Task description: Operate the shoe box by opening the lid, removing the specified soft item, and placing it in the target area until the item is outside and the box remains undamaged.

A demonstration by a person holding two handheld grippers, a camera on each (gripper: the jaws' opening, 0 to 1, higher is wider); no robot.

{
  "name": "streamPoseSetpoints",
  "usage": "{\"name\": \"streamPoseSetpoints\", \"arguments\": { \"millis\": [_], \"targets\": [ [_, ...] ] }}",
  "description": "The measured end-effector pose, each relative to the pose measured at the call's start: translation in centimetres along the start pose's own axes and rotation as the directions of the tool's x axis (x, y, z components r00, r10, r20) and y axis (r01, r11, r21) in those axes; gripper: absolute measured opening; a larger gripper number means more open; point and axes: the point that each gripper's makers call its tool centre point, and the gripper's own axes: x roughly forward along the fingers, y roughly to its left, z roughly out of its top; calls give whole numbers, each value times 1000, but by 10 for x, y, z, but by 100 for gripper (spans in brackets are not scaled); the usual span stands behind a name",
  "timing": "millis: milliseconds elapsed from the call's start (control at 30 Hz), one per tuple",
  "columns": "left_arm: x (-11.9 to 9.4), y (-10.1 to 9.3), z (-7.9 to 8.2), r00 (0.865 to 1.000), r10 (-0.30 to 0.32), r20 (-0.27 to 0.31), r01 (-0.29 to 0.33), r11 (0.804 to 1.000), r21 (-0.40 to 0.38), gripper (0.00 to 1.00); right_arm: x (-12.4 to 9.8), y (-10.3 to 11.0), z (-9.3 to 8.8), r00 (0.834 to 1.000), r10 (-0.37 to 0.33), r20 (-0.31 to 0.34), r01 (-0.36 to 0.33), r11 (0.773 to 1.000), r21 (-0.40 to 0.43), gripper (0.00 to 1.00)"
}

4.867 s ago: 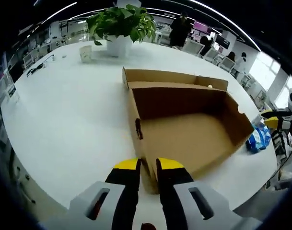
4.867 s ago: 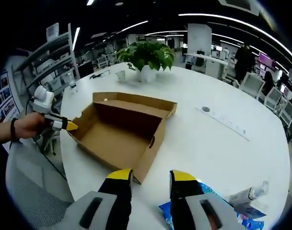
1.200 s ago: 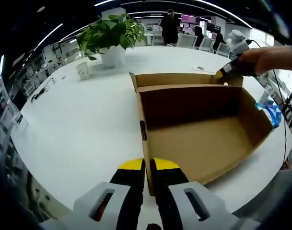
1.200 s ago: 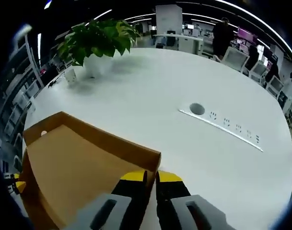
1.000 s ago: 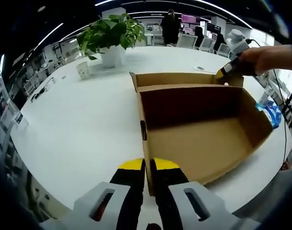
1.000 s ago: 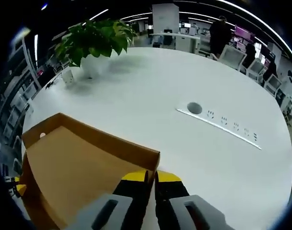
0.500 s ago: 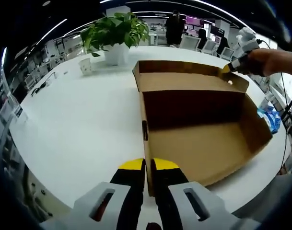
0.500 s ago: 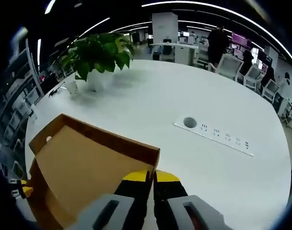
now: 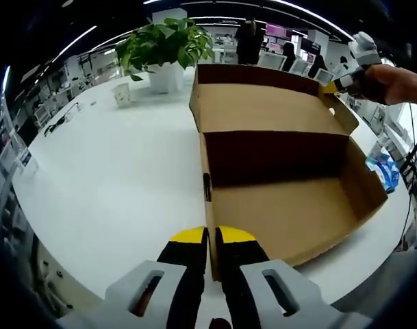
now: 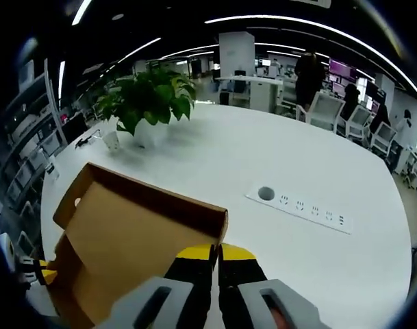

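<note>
My left gripper is pinched tight on the near wall of the shoe box, keeping it down on the white table. My right gripper is squeezed on the corner of the lid, with the lid tipped up (I can see it across the box in the left gripper view too). The inside of the box looks bare. The soft blue item lies on the table just past the far end of the box, so I think it is already out.

What could go wrong? If I pull the lid too hard or too far back, the cardboard could tear at the fold where the lid joins the box. If my left gripper slips off the thin wall, the whole box could slide or tip. Squeezing the corner too hard could crush it.

Now I count: one box, one lid, one blue item, two grippers, one potted plant, one small cup beside it, and one power strip set into the table.
</note>
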Motion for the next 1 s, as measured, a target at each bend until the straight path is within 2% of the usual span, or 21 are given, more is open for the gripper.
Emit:
{"name": "streamPoseSetpoints", "arguments": {
  "millis": [600, 1000],
  "targets": [
    [-2, -4, 3, 1000, -6, 19, 6, 1000, 2, 5, -38, 8, 17, 995, 9, 102, -7, 1000, -23, 0],
    [-2, -4, 4, 1000, -9, 24, 9, 1000, -5, 5, -73, 19, 12, 984, 31, 175, -28, 999, -24, 0]
  ]
}}
